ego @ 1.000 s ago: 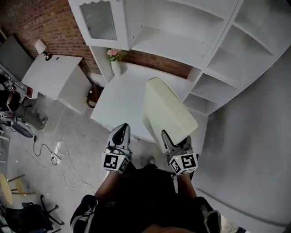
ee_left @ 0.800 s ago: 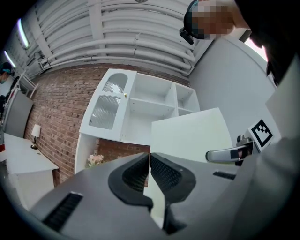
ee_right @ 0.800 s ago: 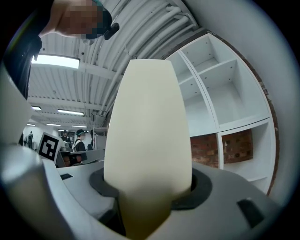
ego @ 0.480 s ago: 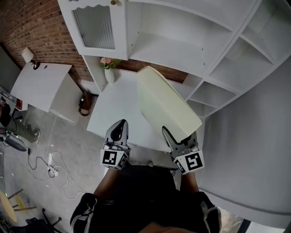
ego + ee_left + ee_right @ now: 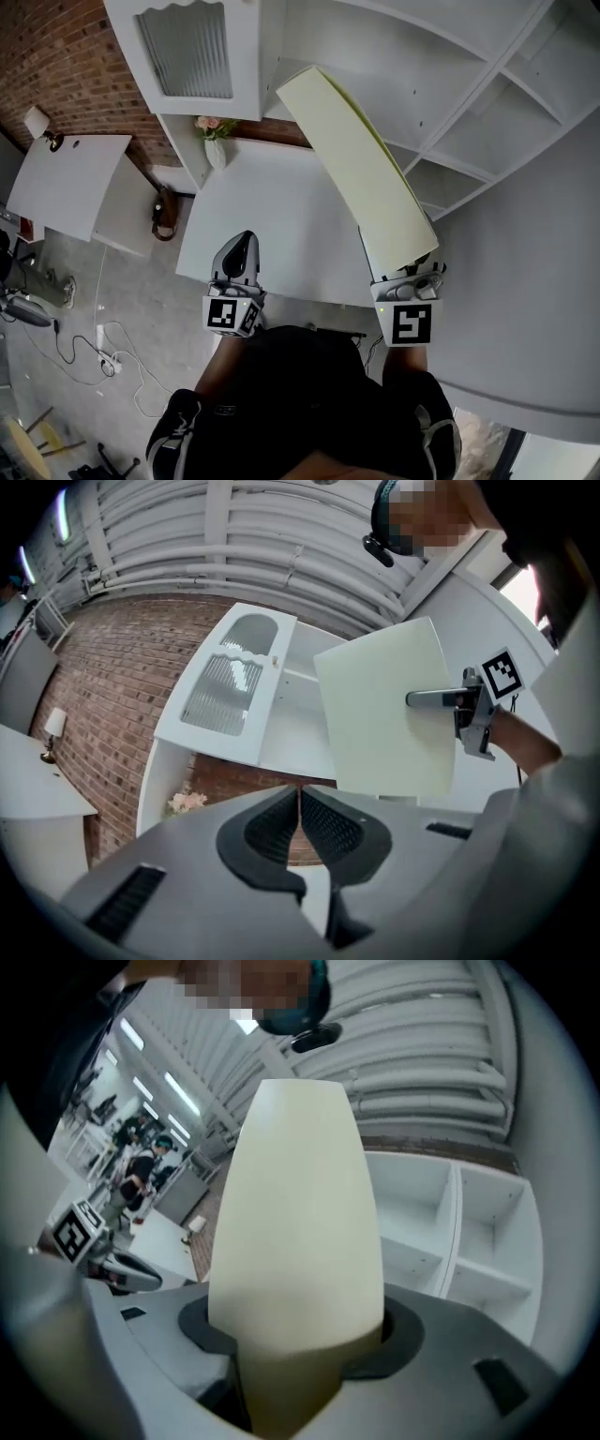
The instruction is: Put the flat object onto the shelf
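R gripper (image 5: 405, 277) jaws clamped on lower end of the pale cream flat rectangular panel (image 5: 356, 169), which is up off the white table (image 5: 272, 225), tilted, top end in front of the white-painted shelf unit (image 5: 375, 66). L gripper (image 5: 240, 259) jaws pressed together, nothing btwn them, over table's near edge

Wide shelf (image 5: 427, 70) stands open ahead; cabinet door (image 5: 187, 47) bounds its left; vase (image 5: 215, 150) below.

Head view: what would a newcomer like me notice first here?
A big pale-yellow flat panel, clamped at its lower edge by the right gripper, slants up toward the white shelf unit. The left gripper hangs shut and empty over the white desk, with a small vase of flowers at the back.
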Demonstrator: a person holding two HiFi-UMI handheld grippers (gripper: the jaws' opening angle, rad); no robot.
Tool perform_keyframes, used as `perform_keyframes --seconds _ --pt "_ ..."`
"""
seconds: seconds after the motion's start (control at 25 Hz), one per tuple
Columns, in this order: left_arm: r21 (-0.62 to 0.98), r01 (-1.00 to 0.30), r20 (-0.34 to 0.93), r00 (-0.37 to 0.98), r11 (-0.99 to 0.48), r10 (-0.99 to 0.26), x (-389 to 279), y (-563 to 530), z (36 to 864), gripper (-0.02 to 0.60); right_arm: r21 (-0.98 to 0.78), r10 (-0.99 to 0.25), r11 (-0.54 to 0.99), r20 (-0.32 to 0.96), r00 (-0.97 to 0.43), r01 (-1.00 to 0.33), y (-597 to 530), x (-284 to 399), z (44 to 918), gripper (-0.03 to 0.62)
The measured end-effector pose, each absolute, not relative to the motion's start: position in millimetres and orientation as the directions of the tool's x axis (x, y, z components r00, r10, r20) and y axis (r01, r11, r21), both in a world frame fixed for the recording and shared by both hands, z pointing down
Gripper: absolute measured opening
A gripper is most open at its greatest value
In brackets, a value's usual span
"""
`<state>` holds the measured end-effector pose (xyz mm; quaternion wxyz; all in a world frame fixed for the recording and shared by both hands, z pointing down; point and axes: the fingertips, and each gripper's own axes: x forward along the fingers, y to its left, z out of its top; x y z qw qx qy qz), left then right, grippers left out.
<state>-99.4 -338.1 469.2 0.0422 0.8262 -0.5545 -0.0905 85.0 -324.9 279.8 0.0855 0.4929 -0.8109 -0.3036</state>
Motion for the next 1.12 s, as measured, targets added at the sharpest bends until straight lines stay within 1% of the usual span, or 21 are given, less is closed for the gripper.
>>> perform_keyframes --seconds 0.04,0.12,0.16,0.24,0.32,0.6,0.72,0.84,1.0,1.12 --pt "0.169 -0.907 -0.103 0.372 -0.385 -0.922 -99 -340 469 0.017 0.601 -0.871 0.277 -0.173 -0.46 -0.75 -330 85 275 0.287" --pt "0.164 -0.906 -0.11 0.376 -0.39 -0.92 -99 -344 469 0.017 0.662 -0.926 0.181 -0.133 -0.352 -0.728 -342 89 281 0.287" --pt "0.163 -0.905 -0.113 0.378 -0.392 -0.919 -100 -345 469 0.017 0.722 -0.946 0.134 -0.11 -0.304 -0.679 -348 89 283 0.287" --pt "0.168 -0.903 -0.118 0.38 -0.396 -0.917 -101 -347 468 0.017 0.843 -0.967 0.048 -0.094 -0.236 -0.535 -365 83 284 0.287" --pt "0.174 -0.902 -0.123 0.378 -0.395 -0.917 -104 -348 468 0.017 0.901 -0.982 0.009 -0.074 -0.176 -0.433 -388 80 291 0.287" --pt "0.185 -0.904 -0.112 0.37 -0.385 -0.922 -117 -349 472 0.017 0.968 -0.999 0.053 0.049 -0.021 -0.245 -470 76 344 0.29" --pt "0.19 -0.903 -0.126 0.367 -0.386 -0.922 -120 -350 471 0.017 0.986 -0.997 0.071 0.074 0.017 -0.152 -496 71 364 0.293" --pt "0.192 -0.91 -0.082 0.357 -0.366 -0.93 -124 -351 478 0.017 0.995 -0.995 0.087 0.09 0.049 -0.056 -519 66 387 0.295" --pt "0.197 -0.908 -0.093 0.359 -0.371 -0.929 -128 -354 484 0.017 0.997 -0.994 0.08 0.082 0.069 -0.022 -548 65 406 0.299" --pt "0.196 -0.912 -0.08 0.351 -0.36 -0.933 -134 -359 489 0.017 0.991 -0.985 0.133 0.13 0.113 0.016 -571 72 420 0.311"
